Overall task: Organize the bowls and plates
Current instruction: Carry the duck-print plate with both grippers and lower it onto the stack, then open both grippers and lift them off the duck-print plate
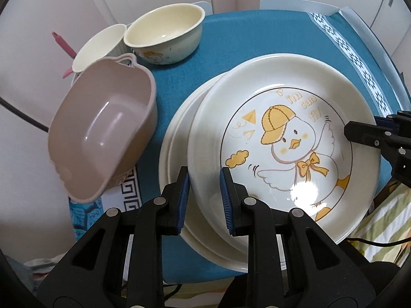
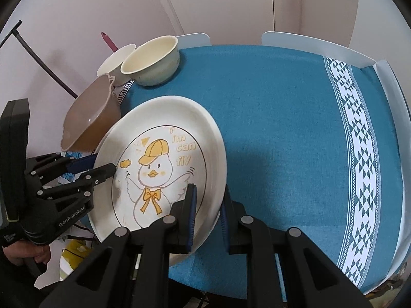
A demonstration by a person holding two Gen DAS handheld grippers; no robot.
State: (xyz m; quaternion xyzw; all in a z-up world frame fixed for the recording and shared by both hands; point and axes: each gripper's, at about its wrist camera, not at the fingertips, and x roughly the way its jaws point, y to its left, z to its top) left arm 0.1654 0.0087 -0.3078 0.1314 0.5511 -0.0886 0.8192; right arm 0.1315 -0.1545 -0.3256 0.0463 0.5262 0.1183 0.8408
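A cream plate printed with a yellow-capped duck (image 1: 282, 138) (image 2: 159, 169) tops a stack of plain white plates (image 1: 177, 138) near the table's front left corner. My left gripper (image 1: 204, 197) (image 2: 102, 163) is shut on the duck plate's near rim, one pad over it and one under. On the opposite rim my right gripper (image 2: 208, 210) (image 1: 359, 133) is also shut. Left of the plates a pinkish-brown handled bowl (image 1: 102, 128) (image 2: 87, 125) leans tilted. Behind it stand a cream bowl (image 1: 164, 33) (image 2: 151, 61) and a white cup-like bowl (image 1: 100, 48) (image 2: 115, 59).
The teal tablecloth (image 1: 244, 33) (image 2: 282, 102) has a white patterned band (image 2: 359, 154) along the right side. White chair backs (image 2: 316, 43) stand at the far edge, with cabinet doors behind. A pink stick (image 1: 64, 43) and a black cable (image 1: 20, 115) lie off the left. A hand (image 2: 23, 254) holds the left gripper.
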